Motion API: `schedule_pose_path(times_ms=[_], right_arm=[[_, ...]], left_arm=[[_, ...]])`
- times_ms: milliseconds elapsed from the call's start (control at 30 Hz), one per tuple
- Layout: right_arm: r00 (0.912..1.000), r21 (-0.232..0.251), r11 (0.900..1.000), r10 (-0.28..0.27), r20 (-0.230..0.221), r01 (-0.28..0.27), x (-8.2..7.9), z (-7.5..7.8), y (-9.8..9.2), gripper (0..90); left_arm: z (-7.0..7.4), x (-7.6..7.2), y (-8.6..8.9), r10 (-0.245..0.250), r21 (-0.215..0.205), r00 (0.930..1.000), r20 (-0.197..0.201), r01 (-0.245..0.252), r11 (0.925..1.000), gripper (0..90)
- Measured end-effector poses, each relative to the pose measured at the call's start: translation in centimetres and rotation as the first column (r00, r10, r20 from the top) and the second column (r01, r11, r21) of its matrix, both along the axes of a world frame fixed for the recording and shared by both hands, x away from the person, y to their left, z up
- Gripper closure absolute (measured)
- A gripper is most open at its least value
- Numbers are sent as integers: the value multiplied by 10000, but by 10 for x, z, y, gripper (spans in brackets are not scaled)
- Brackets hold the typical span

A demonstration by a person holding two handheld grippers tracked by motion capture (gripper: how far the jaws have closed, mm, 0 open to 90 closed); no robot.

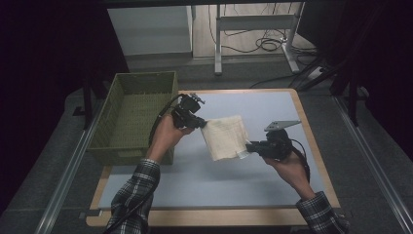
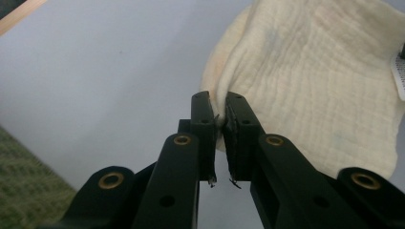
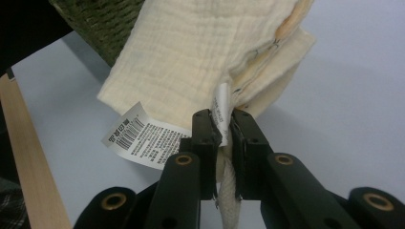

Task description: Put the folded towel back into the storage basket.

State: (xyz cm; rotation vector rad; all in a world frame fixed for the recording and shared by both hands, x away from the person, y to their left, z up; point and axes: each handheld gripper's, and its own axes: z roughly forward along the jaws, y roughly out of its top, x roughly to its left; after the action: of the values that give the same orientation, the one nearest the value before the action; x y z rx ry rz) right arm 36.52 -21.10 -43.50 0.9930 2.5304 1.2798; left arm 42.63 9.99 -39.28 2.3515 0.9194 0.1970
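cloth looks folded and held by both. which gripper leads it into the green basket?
Left, probably. The left gripper pinches the folded cream muslin cloth on the side beside the green woven basket. The right gripper clamps the far corner by the white care label, farther from the basket.

— What hangs between the two hands?

— A folded cream cloth (image 1: 225, 137), lifted off the pale table (image 1: 272, 105). The left gripper (image 1: 201, 124) pinches its upper left corner; the right gripper (image 1: 248, 147) clamps its lower right corner.

— And beside them?

— A green woven basket (image 1: 118, 97) sits at the table's left edge, just behind the person's left hand (image 1: 168, 134).
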Motion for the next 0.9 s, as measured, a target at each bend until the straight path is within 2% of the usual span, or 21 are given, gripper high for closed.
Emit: schedule_pose_path(times_ms=[133, 500, 900], right_arm=[[9998, 29, 9998, 174, 8, -174, 4, 6, 12, 810], [9983, 44, 9983, 584, 70, -584, 15, 21, 44, 810], [9969, 59, 9969, 784, 25, -784, 29, 35, 75, 809]], left_arm=[[6, 2, 14, 68, 35, 9998, -194, -67, 10000, 838], [23, 3, 43, 511, 167, 9984, -255, -506, 9986, 838], [38, 6, 71, 904, 360, 9959, 11, -904, 9953, 840]])
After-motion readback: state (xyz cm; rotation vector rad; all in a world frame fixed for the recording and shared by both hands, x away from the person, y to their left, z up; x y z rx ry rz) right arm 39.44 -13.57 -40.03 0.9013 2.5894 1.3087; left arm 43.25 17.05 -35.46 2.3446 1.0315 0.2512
